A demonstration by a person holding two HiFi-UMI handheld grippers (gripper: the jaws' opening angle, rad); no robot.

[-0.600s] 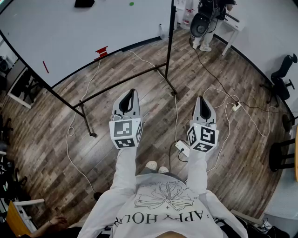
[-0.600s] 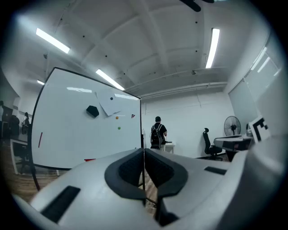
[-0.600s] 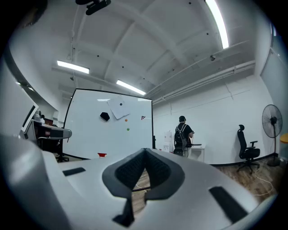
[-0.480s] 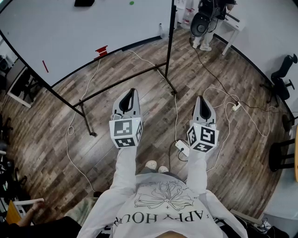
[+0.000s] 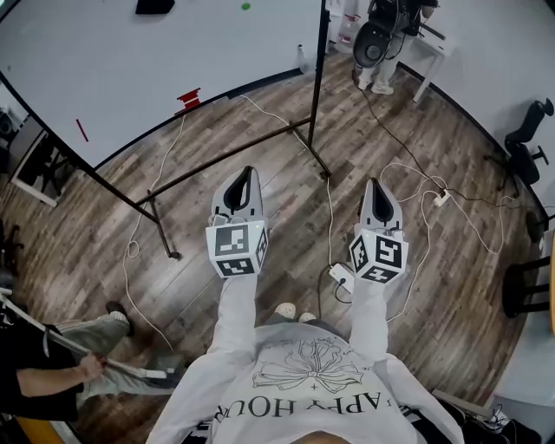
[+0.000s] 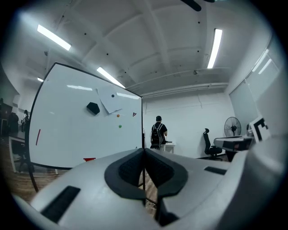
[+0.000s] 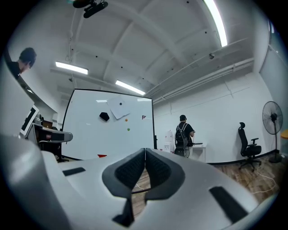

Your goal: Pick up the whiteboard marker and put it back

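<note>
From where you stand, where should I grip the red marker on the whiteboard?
Mid-barrel, straight at the whiteboard, jaws either side: the red marker stands nearly upright, flat against it, so only its long sides are free. Cap end too small to tell.

white board [image 5: 130,61] with black frame, upper left of the frame; on it a green dot [image 5: 244,6], a thin red stroke [image 5: 80,130], a black block [image 5: 156,6]. floor [image 5: 87,225]: grey-brown wood-grain planks. left gripper [image 5: 245,170] and right gripper [image 5: 379,182]: pale grey, black pads; cubes [image 5: 235,250] with black-and-white square markers. white sweater [image 5: 303,390], black print.
</note>
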